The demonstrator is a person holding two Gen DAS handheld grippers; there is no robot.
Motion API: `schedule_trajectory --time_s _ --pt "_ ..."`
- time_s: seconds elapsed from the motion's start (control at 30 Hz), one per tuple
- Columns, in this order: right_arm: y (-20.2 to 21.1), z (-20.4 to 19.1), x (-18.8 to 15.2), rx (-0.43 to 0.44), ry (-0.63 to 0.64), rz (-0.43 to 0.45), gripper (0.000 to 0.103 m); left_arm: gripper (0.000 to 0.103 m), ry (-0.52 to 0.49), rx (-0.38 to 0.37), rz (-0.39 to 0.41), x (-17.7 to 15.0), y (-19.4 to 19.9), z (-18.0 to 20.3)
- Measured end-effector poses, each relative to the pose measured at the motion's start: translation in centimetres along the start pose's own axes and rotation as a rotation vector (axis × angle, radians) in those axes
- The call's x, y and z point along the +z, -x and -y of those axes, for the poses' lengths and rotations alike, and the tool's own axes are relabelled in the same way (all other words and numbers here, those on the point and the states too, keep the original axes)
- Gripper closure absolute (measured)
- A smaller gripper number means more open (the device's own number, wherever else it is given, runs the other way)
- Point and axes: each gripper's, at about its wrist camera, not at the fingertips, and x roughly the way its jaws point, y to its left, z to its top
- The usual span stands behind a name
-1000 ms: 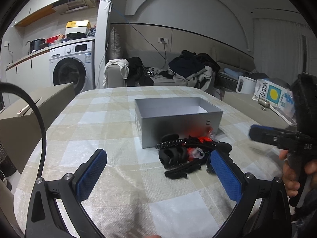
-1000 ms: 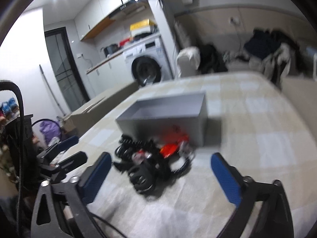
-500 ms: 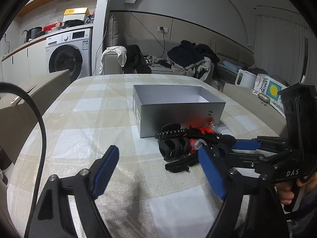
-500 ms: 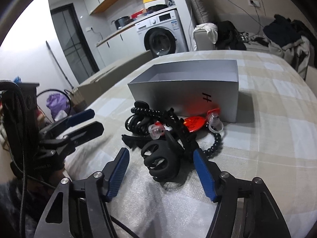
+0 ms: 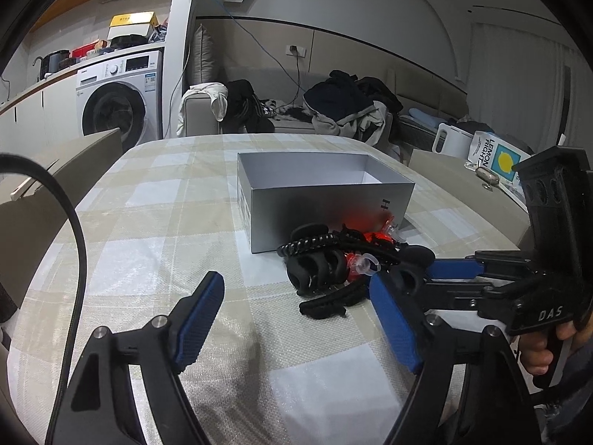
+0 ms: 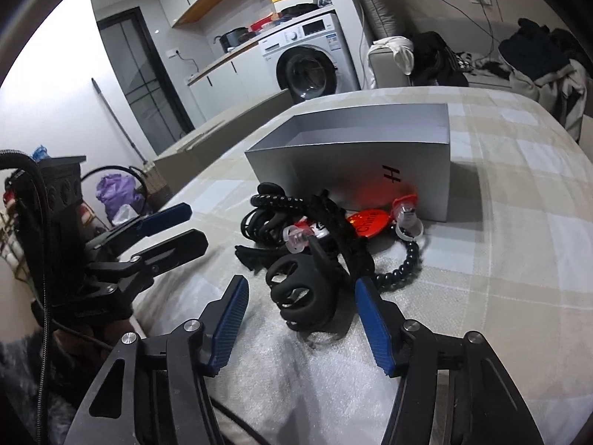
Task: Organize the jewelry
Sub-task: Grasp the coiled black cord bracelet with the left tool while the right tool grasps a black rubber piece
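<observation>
I see the jewelry pile [image 6: 326, 237], black clips, beads and red pieces, tangled on the table [image 6: 500, 259] against the grey box [image 6: 352, 170]. My right gripper [image 6: 300, 319] has closed in on the black claw clip [image 6: 304, 293], jaws spread; the left gripper [image 5: 296, 319] gapes beside.

Beige-and-white checked tablecloth [image 5: 155, 222], silver-grey box [image 6: 352, 170], black hair clip [image 6: 300, 293], blue-padded right claw [image 6: 300, 319].

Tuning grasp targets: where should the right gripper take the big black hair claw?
Probably across the black hair claw's rounded looped body, straight in from the near side. It lies nearest the open right gripper, between its fingers, with bare tablecloth in front; the tangled pile crowds its far side.
</observation>
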Motion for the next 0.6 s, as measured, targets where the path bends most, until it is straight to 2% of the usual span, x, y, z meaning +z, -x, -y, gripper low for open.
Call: schedule_trajectory --time_s 0.17,0.3,0.43,0.53,0.6 --pt "-1.1 -0.6 0.3 -0.052 0.028 -0.025 0.046 0.026 -0.005 -0.001 -0.009 0.0 -0.3 0.0" --pt "-0.6 -0.3 0.1 -0.035 0.015 -0.019 0.047 0.026 -0.010 -0.001 -0.015 -0.1 -0.4 0.1" --pt "1.1 0.4 -0.1 0.021 -0.025 0.029 0.048 0.026 -0.013 -0.006 -0.024 -0.1 -0.5 0.2" --pt "2.6 1.1 0.2 0.016 -0.052 0.088 0.047 0.026 -0.009 -0.029 -0.052 -0.2 -0.9 0.2" --pt "3.3 2.1 0.3 0.044 -0.092 0.124 0.047 0.026 -0.013 -0.037 -0.072 -0.1 -1.4 0.4"
